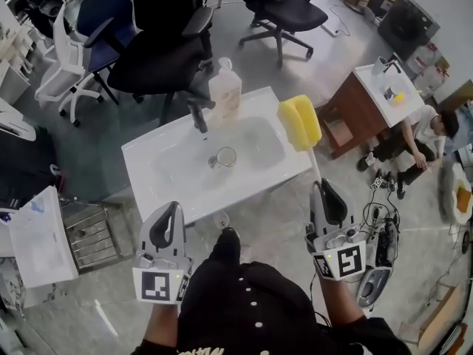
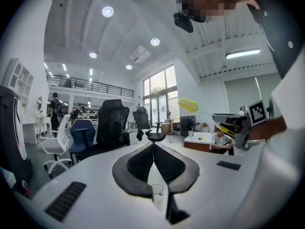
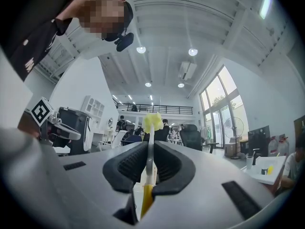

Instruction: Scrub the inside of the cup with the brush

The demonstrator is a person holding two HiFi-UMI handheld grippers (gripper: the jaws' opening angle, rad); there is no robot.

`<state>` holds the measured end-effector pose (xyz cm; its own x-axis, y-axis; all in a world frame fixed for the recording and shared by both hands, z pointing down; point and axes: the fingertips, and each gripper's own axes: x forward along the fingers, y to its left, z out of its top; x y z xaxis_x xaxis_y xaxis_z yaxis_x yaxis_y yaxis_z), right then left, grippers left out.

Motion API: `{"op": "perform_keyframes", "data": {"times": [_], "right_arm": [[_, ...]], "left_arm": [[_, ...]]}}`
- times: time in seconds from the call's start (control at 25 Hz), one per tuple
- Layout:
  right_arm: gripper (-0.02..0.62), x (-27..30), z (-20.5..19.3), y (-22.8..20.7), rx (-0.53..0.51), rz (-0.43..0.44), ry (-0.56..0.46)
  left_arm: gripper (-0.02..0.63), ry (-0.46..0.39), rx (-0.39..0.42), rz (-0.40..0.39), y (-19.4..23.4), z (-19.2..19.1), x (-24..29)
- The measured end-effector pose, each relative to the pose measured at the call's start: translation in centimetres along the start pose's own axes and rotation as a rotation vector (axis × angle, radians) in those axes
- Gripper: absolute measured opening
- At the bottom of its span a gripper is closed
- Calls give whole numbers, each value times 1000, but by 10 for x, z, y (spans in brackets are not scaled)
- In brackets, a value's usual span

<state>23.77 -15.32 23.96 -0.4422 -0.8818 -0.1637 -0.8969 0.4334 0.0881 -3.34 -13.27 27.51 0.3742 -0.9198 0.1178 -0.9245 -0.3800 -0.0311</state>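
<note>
A clear glass cup [image 1: 224, 157] stands in the basin of the white sink [image 1: 159, 150]; the cup [image 2: 157, 190] also shows low between the left jaws. My right gripper [image 1: 323, 192] is shut on the white handle of a brush [image 1: 300, 122] with a yellow sponge head, which hangs over the sink's right end. In the right gripper view the brush [image 3: 152, 122] sticks out ahead of my right gripper [image 3: 149, 146], its jaws pinching the handle. My left gripper [image 1: 171, 214] is shut and empty, just short of the sink's near edge; my left gripper [image 2: 153, 147] shows both jaws touching.
A dark faucet [image 1: 197, 112] and a soap bottle [image 1: 225, 91] stand at the sink's far side. Office chairs [image 1: 166, 46] lie beyond. A wire rack [image 1: 87, 233] sits at left, a wooden cabinet [image 1: 362, 106] with a crouching person [image 1: 417, 135] at right.
</note>
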Motion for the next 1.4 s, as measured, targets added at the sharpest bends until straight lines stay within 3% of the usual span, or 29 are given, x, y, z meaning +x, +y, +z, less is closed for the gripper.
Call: {"op": "perform_keyframes", "data": {"times": [0.48,0.68,0.96,1.04,1.16,1.28,1.4], "right_arm": [[49,117,6,-40,-77,50,-55],[49,163,15,-34,-231,99,-73],[49,185,-8,-12,-445,389,-24],[49,181,-33,-8,-499,500,48],[49,173,-79,-4,-578,666,185],[49,170,-134,0,-659,828,321],[49,170,-190,2,-747,980,449]], "left_arm": [[26,-56,12,-30,56,24,119],[28,-35,-30,-63,71,21,157],[29,125,-8,-220,65,-46,192],[48,184,23,-277,54,-75,200],[183,315,55,-344,37,-131,205],[186,406,91,-376,24,-190,212],[237,463,33,-396,13,-249,224]]}}
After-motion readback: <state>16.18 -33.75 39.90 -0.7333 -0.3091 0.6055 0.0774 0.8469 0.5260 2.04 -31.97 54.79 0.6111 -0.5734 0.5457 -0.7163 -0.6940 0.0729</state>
